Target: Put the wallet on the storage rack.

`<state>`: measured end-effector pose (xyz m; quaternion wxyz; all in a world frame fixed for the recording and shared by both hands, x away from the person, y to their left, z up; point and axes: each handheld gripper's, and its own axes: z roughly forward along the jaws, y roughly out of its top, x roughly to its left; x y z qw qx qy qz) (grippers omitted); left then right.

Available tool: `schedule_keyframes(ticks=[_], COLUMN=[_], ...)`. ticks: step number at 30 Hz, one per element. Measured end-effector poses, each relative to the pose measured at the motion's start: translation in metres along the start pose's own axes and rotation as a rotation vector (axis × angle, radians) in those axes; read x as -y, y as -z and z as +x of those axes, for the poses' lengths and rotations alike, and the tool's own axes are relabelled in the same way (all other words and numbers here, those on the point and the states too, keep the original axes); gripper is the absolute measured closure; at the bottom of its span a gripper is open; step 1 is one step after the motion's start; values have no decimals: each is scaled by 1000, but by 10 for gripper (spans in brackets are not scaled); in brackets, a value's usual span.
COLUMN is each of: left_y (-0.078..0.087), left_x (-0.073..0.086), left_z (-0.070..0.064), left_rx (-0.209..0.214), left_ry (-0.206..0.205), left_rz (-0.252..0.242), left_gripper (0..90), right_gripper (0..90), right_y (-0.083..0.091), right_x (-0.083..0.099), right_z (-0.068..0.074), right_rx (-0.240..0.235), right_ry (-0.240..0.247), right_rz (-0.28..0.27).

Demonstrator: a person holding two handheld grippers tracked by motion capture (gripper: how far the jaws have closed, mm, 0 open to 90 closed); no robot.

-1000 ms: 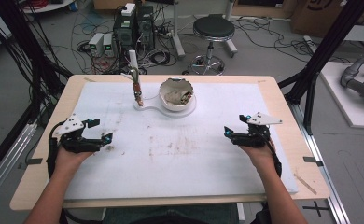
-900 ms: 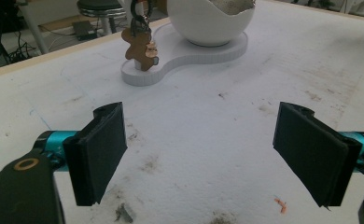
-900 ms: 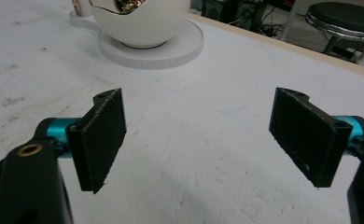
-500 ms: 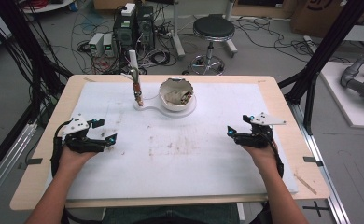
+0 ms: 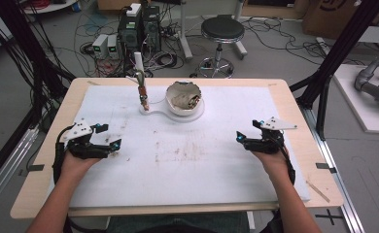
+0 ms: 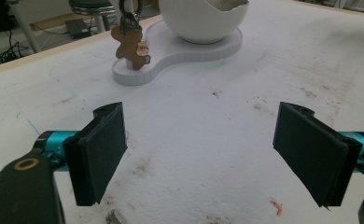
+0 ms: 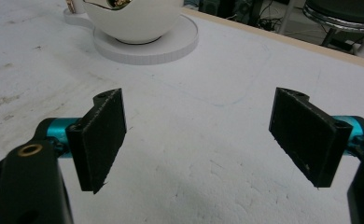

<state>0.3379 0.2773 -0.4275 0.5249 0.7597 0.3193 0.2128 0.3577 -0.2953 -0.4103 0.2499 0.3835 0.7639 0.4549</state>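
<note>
We see a stained white mat (image 5: 187,160) covering the counter (image 5: 294,97). Both tools, left tool (image 5: 109,138) and right tool (image 5: 246,132), rest released, flanking the white bowl (image 5: 184,98); a stool (image 5: 221,30) stands beyond it.

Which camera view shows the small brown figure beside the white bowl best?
The left gripper view: there the brown figure hangs close and sharp on the white base beside the bowl. In the high view it is small and far. The right gripper view catches only a sliver of it at the top edge.
</note>
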Motion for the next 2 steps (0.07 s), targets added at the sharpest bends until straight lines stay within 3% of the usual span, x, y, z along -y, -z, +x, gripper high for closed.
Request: schedule_keyframes(ticks=[2], left_y=[0], left_x=[0], left_z=[0], left_rx=[-3], left_ry=[3], left_rz=[-4], left_gripper=[172], right_gripper=[193], right_y=[0], right_x=[0], right_z=[0], right_rx=[3], right_ry=[0], right_rz=[-2])
